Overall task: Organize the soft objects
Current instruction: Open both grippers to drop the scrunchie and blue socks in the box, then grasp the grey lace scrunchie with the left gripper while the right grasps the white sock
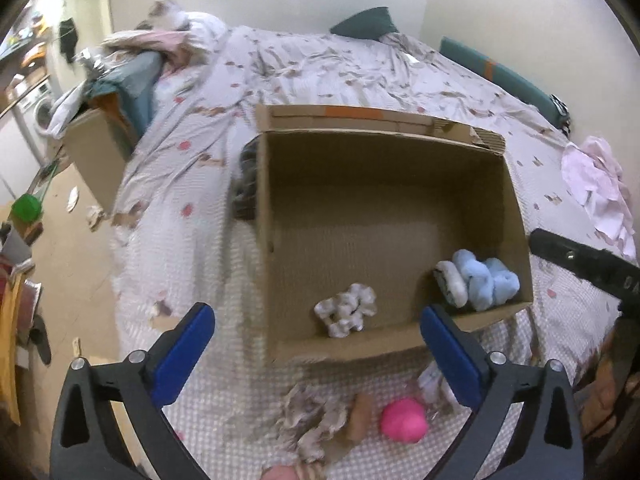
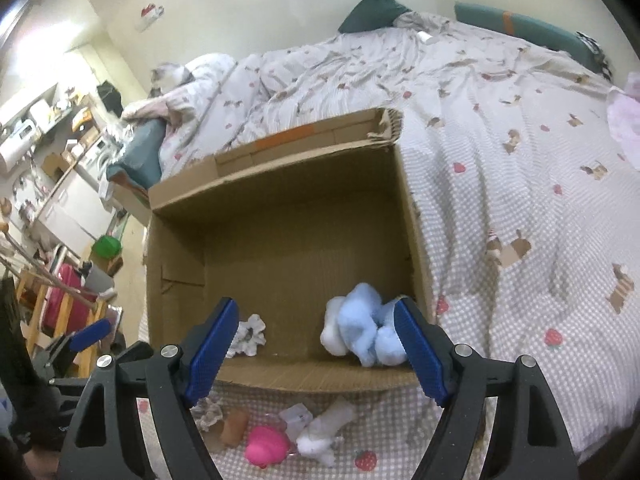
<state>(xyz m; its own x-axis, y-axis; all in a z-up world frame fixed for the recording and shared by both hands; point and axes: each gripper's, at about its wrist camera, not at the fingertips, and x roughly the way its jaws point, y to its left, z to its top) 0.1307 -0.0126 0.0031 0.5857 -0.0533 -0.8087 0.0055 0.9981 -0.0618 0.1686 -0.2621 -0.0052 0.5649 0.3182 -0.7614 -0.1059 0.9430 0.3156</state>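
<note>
An open cardboard box (image 1: 376, 216) (image 2: 280, 184) sits on the bed. Inside lie a light blue fluffy toy (image 1: 486, 278) (image 2: 362, 330) in the near right corner and a white patterned scrunchie (image 1: 346, 310) (image 2: 250, 334). In front of the box on the bed lie a pink soft ball (image 1: 402, 420) (image 2: 266, 446), a crumpled grey-white cloth (image 1: 308, 420), a brown piece (image 1: 360, 416) (image 2: 234, 426) and a white fluffy toy (image 2: 320, 436). My left gripper (image 1: 318, 354) is open and empty above these. My right gripper (image 2: 316, 354) is open and empty over the box's near wall.
The bed has a printed quilt (image 2: 520, 184), a dark green pillow (image 1: 366, 22) and pink clothes (image 1: 596, 188) at the right. A second cardboard box (image 1: 98, 156) stands left of the bed. The floor at left is cluttered, with a green object (image 1: 26, 206).
</note>
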